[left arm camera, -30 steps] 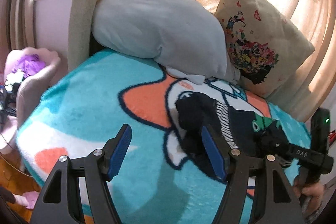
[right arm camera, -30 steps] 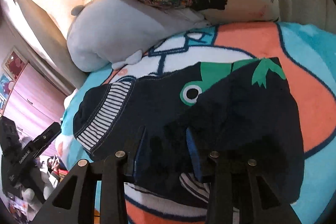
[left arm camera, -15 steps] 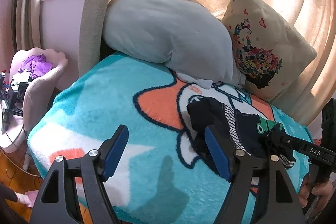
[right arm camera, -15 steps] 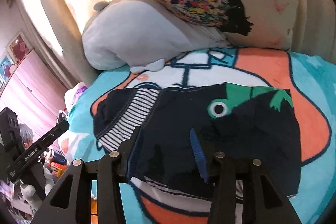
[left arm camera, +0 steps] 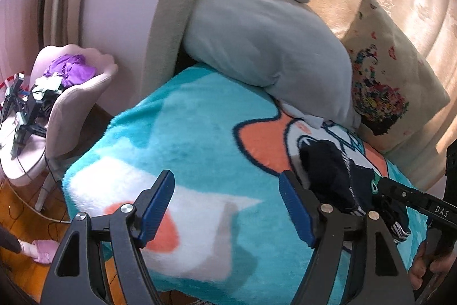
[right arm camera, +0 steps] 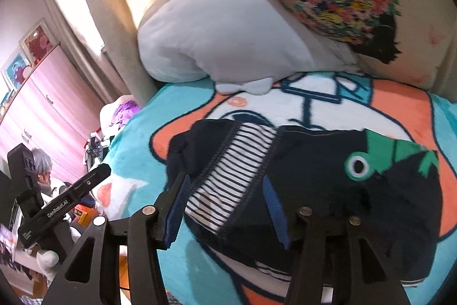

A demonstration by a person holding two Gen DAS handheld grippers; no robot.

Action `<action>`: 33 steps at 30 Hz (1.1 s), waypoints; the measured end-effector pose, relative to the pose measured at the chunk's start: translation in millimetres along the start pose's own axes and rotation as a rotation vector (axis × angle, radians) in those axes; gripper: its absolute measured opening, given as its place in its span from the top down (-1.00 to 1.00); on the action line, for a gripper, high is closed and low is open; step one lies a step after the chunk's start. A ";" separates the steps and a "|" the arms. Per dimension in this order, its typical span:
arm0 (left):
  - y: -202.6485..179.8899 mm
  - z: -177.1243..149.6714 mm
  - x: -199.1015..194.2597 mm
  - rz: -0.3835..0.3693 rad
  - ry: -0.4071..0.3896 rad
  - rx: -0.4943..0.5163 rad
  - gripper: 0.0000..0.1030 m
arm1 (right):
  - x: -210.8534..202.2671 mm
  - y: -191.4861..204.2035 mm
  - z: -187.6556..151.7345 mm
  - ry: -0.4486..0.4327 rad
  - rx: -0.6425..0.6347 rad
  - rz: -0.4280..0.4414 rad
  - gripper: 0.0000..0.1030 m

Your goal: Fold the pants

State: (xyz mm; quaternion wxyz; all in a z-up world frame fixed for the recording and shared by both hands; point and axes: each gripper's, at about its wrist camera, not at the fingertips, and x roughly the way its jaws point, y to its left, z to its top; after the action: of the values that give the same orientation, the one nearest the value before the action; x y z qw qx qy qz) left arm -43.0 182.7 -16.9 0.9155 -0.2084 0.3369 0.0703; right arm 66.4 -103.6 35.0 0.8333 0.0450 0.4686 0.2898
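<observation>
The dark navy pants (right arm camera: 314,185) lie folded on the blanket, with a striped lining and a green eye print showing. My right gripper (right arm camera: 225,187) hovers just above their near left part. Its jaws are opening, and the blue pads (right arm camera: 178,207) do not press the cloth. In the left wrist view the pants (left arm camera: 328,170) lie to the right of my left gripper (left arm camera: 227,190). That gripper stands open over bare blanket with nothing between its fingers. The right gripper's black body (left arm camera: 414,199) and a hand (left arm camera: 422,267) show at the right edge.
A turquoise, orange and white blanket (left arm camera: 185,139) covers the bed. A grey plush shark (left arm camera: 265,47) and a floral cushion (left arm camera: 380,82) lean at the back. Left of the bed stands a pink chair (left arm camera: 74,93) with purple cloth, over a wooden floor (left arm camera: 17,216).
The right gripper's jaws have spread and it has drawn back and up from the pants. My left gripper has slid left, away from the pants, still open.
</observation>
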 end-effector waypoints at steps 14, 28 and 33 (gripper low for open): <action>45.1 12.4 -13.4 0.094 -0.051 -0.071 -0.45 | 18.6 57.1 32.5 0.013 -0.092 0.066 -0.31; 68.9 19.0 -18.7 0.114 -0.093 -0.111 -0.61 | 49.4 51.1 40.4 0.103 -0.090 -0.018 -0.34; 63.9 15.3 -14.2 0.072 -0.058 -0.102 -0.61 | 67.8 53.8 40.8 0.151 -0.122 -0.072 -0.37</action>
State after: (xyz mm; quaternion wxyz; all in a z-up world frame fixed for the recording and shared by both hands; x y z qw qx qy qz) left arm -62.1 247.1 -18.5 0.9099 -0.2406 0.3133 0.1263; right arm 102.3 -15.4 25.2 0.8067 -0.0446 0.5131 0.2900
